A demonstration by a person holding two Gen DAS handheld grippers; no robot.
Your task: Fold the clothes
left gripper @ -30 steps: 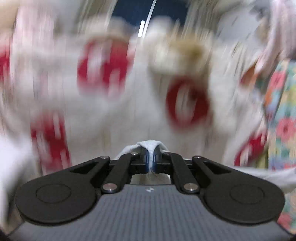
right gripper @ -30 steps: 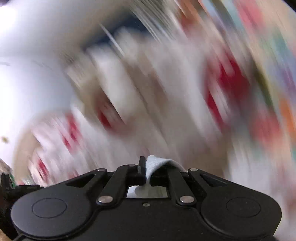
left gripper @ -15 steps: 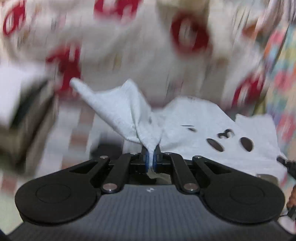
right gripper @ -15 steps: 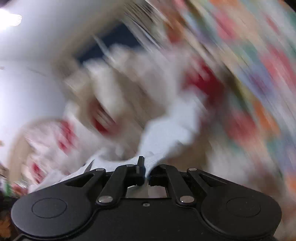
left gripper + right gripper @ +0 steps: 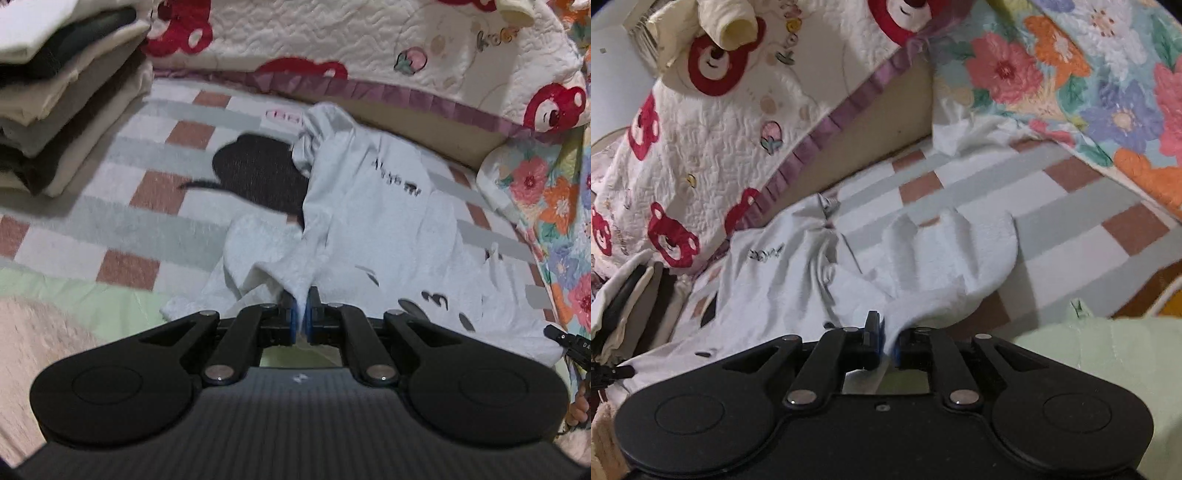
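Note:
A light grey sweatshirt (image 5: 384, 221) with dark printed letters lies spread on the checkered blanket (image 5: 155, 192), rumpled at its far end. My left gripper (image 5: 303, 314) is shut on the sweatshirt's near hem. In the right wrist view the sweatshirt (image 5: 798, 280) lies across the blanket, and my right gripper (image 5: 886, 338) is shut on its near edge, beside a lifted fold (image 5: 960, 251). A black patch (image 5: 258, 170) shows on the blanket left of the garment.
A stack of folded clothes (image 5: 62, 85) stands at the far left and shows in the right wrist view (image 5: 624, 302). A white quilt with red bears (image 5: 369, 44) hangs behind. A floral quilt (image 5: 1089, 81) lies on the right. Pale green fabric (image 5: 1115, 362) is near me.
Both grippers have swung down with the sweatshirt, which now lies on the blanket instead of hanging in the air. The motion blur has mostly cleared.

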